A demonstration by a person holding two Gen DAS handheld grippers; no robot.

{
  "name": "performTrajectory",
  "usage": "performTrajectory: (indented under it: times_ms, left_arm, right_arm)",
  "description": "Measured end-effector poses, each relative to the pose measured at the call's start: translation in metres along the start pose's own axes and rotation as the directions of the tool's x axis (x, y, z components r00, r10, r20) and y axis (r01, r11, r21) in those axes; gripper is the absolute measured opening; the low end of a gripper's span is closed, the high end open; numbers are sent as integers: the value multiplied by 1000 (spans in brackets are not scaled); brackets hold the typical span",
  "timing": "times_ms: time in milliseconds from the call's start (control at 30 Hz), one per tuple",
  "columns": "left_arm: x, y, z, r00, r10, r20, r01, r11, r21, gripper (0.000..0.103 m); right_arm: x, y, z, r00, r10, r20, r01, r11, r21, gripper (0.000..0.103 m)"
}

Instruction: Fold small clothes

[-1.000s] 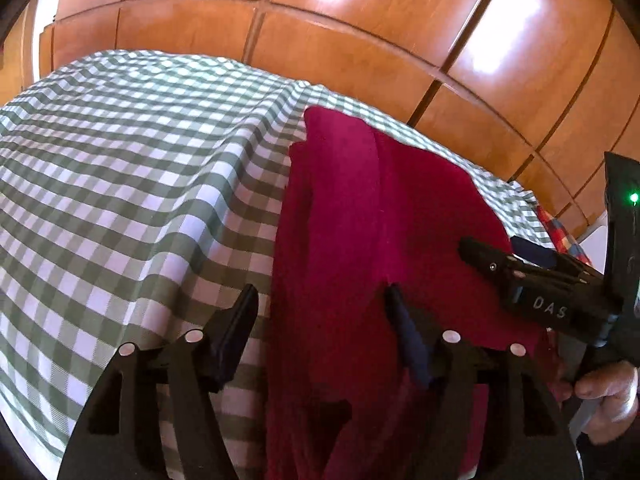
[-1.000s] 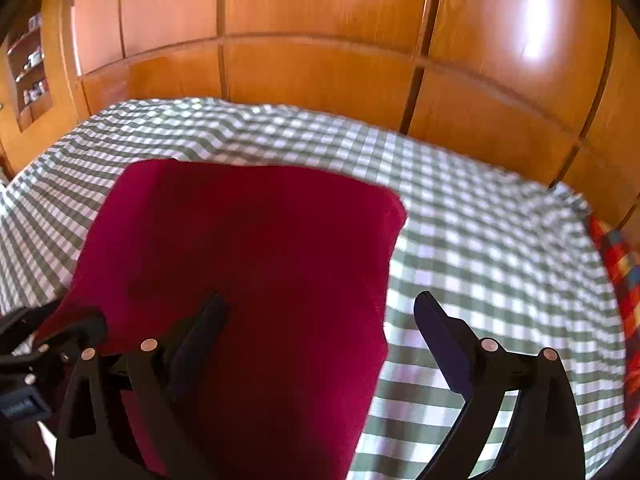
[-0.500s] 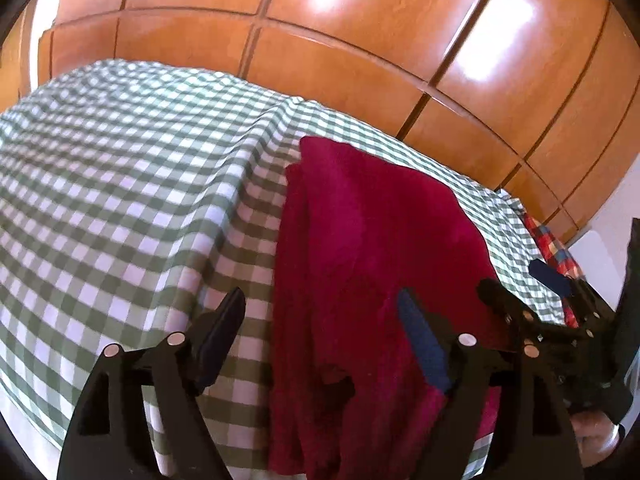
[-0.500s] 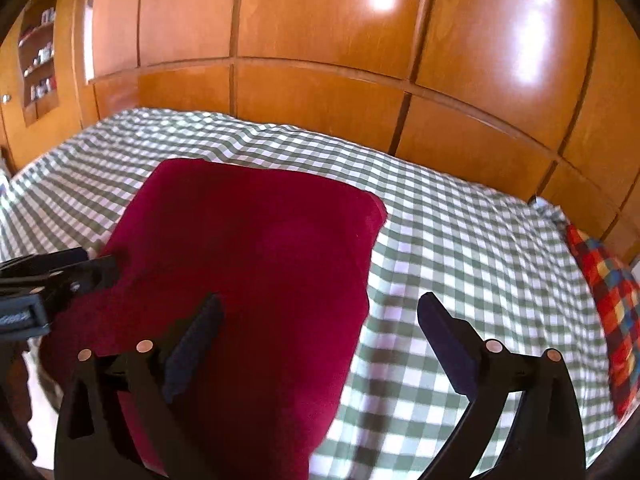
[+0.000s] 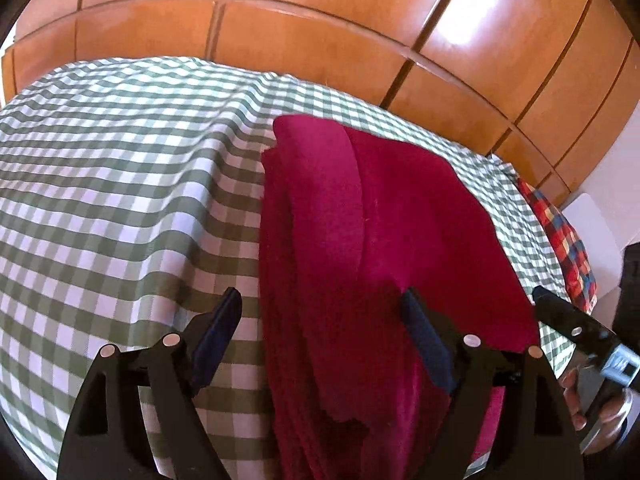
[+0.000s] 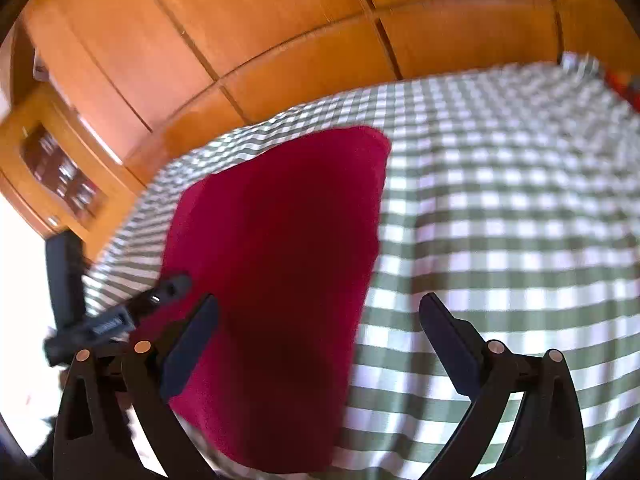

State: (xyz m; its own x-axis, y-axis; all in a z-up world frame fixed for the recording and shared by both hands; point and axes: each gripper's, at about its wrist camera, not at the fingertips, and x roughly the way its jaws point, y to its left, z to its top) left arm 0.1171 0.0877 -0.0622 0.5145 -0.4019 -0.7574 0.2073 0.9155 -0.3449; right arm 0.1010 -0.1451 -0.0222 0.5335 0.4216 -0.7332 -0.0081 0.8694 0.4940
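A dark red garment (image 5: 360,240) lies folded lengthwise on the green-checked cloth (image 5: 120,200), its near end hanging over the front edge. My left gripper (image 5: 324,340) is open and empty above its near left part. In the right wrist view the red garment (image 6: 280,260) lies as a flat rectangle. My right gripper (image 6: 320,340) is open and empty above the garment's near right edge. The right gripper (image 5: 580,336) also shows at the right edge of the left wrist view. The left gripper (image 6: 132,312) shows at the left of the right wrist view.
A wooden panelled wall (image 5: 320,32) stands behind the cloth-covered surface. A red, blue and yellow plaid cloth (image 5: 560,232) lies at the far right end. A wooden cabinet with a glass door (image 6: 60,168) stands at the left.
Both grippers have pulled back and up from the garment. The right wrist view has swung and tilted to the left. The garment has not moved.
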Motion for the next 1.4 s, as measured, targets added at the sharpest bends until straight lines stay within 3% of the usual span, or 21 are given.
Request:
performTrajectory:
  times_ms: [267, 500, 567, 667, 733, 833, 933, 1033, 1067, 1233, 1400]
  left_arm:
    - [16, 15, 2, 995, -97, -36, 97, 995, -16, 85]
    - [30, 33, 5, 976, -212, -50, 209, 976, -66, 84]
    - [31, 35, 5, 965, -259, -44, 255, 964, -75, 70]
    - [32, 31, 3, 950, -311, -32, 308, 949, -71, 53]
    - [31, 30, 0, 944, -329, -22, 327, 943, -66, 47]
    - [26, 33, -2, 934, -357, 2, 356, 930, -95, 38]
    - [14, 21, -2, 932, -361, 19, 362, 930, -59, 35]
    - [4, 6, 1, 919, -393, 25, 394, 919, -28, 32]
    - [0, -4, 4, 908, -418, 34, 419, 908, -14, 32]
    - [8, -57, 25, 884, -468, 10, 466, 882, 75, 32]
    - [40, -137, 58, 857, -513, -59, 515, 841, 169, 32]
  right_arm:
    - [33, -22, 12, 981, 174, -82, -164, 980, 117, 99]
    - [62, -14, 14, 959, 252, -132, -241, 966, 95, 99]
    - [67, -5, 14, 956, 255, -147, -249, 967, 63, 90]
    - [71, 6, 12, 955, 246, -165, -246, 969, 26, 68]
    - [65, 11, 11, 955, 247, -161, -248, 969, 20, 54]
    - [44, 20, 4, 961, 244, -132, -249, 968, -17, 48]
    - [20, 19, -2, 967, 238, -96, -242, 970, -34, 46]
    - [-7, 11, -5, 971, 234, -44, -235, 972, -24, 46]
    - [-19, 5, -4, 974, 225, -13, -225, 974, -22, 45]
    - [-78, -39, 5, 982, 139, 131, -144, 989, 25, 45]
    - [-127, -93, 19, 966, 36, 256, -66, 991, 112, 45]
